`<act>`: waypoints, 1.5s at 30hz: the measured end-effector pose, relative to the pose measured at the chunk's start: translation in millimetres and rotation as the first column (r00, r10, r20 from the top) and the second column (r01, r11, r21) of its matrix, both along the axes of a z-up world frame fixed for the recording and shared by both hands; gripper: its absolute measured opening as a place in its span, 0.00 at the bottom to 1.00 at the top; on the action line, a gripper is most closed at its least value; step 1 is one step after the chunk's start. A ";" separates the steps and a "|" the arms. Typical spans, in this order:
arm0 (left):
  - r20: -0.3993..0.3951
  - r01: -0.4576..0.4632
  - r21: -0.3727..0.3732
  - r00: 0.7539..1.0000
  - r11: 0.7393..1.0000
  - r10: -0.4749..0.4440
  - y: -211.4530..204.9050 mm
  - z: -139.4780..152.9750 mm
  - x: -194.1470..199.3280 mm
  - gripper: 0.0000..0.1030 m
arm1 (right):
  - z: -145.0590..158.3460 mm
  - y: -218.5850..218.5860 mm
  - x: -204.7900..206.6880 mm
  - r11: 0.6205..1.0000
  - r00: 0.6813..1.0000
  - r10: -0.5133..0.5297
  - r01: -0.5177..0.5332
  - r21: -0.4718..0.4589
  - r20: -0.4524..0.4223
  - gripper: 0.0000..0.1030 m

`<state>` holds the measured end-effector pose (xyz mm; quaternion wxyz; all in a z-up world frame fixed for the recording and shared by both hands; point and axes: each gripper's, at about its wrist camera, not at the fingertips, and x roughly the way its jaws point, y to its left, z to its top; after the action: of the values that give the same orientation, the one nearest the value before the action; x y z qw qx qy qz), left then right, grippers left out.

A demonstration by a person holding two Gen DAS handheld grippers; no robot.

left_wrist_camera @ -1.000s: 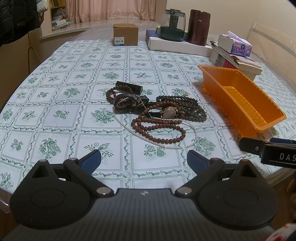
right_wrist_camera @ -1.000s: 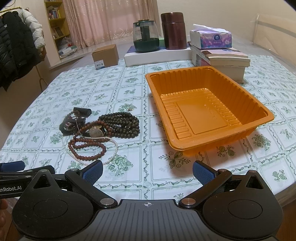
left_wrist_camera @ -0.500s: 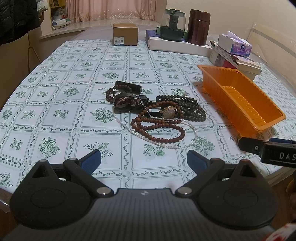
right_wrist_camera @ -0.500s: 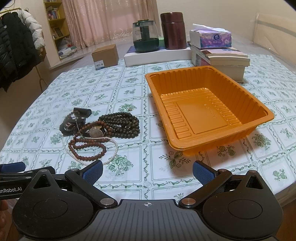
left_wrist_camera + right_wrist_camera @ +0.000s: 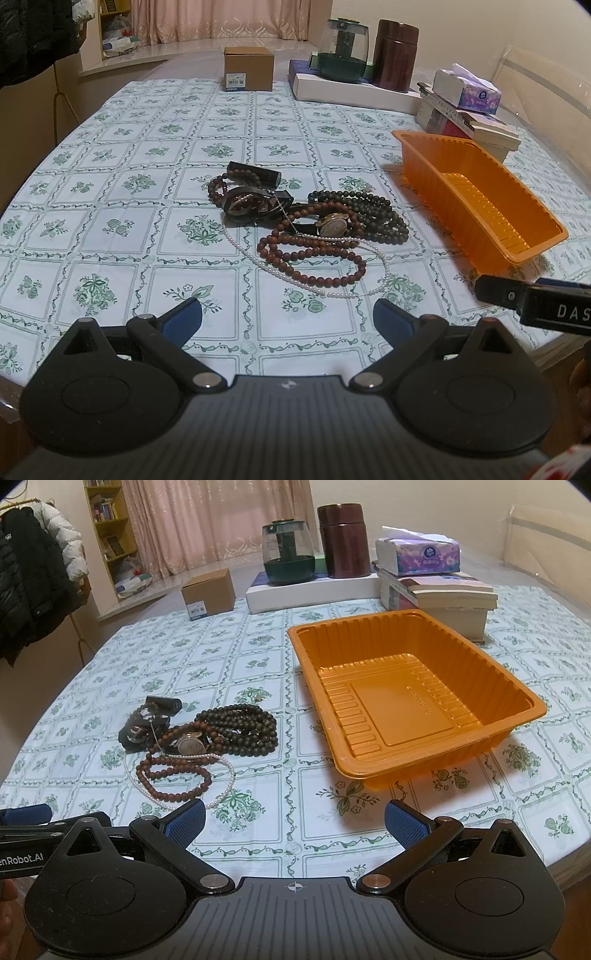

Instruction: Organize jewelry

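Ahead of my left gripper's [image 5: 288, 321] spread fingers the tangled jewelry [image 5: 310, 229] lies on the surface, so I should pinch one strand only, while my right gripper [image 5: 294, 818], also spread, faces the empty orange tray [image 5: 517, 698].

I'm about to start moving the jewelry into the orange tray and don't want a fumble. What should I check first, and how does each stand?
1. Left claw open, holding nothing: ok.
2. Right claw open, holding nothing: ok.
3. Orange tray has nothing in it: ok.
4. Jewelry pile free to lift singly: not ok; red-brown beads, pearl strand, watch overlap.
5. Path from pile to tray free of obstacles: ok.
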<state>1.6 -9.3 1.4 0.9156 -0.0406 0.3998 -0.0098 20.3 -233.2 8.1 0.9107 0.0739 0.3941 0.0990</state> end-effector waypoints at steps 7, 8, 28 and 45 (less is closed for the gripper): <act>0.011 -0.025 -0.111 1.000 0.994 0.026 14.2 3.8 6.7 0.95 | 0.6 -38.7 -7.3 0.995 0.997 -0.076 0.076 0.057 -0.006 0.99; 0.012 -0.030 -0.126 0.999 0.992 0.031 16.7 4.1 8.7 0.95 | 2.4 -48.8 -8.0 0.993 0.996 -0.093 0.093 0.067 0.003 0.99; 0.009 -0.006 -0.137 1.000 0.991 0.008 2.3 -3.7 41.0 0.95 | -11.1 -218.1 80.9 0.955 0.963 -0.247 0.223 0.196 0.105 0.57; -0.033 0.030 -0.125 0.999 0.992 -0.035 -12.2 -16.1 54.4 0.95 | -46.4 -216.5 105.0 0.947 0.977 -0.210 0.194 0.254 0.036 0.19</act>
<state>55.9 -21.5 -14.7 0.9039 -0.0911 0.4151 -0.0488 125.3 -449.8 -38.3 0.9115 0.2247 0.3400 0.0561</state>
